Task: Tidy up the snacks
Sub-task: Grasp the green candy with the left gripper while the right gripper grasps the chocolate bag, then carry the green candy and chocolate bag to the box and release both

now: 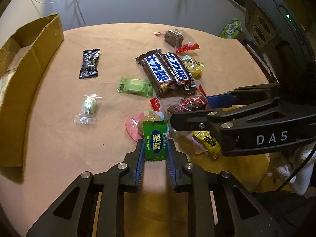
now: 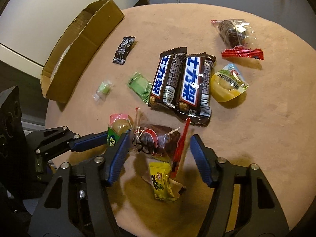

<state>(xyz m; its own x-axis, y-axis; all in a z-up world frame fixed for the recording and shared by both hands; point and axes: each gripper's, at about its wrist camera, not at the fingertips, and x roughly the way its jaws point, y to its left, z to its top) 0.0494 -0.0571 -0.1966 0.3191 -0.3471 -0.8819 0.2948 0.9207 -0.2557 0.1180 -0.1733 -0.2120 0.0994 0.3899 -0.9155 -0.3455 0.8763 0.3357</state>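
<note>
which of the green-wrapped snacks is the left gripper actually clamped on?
The bright green sachet with the blue oval label, pinched between the left gripper's fingers. The pale green flat packet and small twist-wrapped candy lie untouched.

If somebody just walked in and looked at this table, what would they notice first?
Probably the two dark brown chocolate bars with blue-and-white lettering lying side by side mid-table. Nearer, the left gripper pinches a green candy packet, and the right gripper straddles a clear-wrapped brown cake. An open cardboard box sits at the left edge.
</note>
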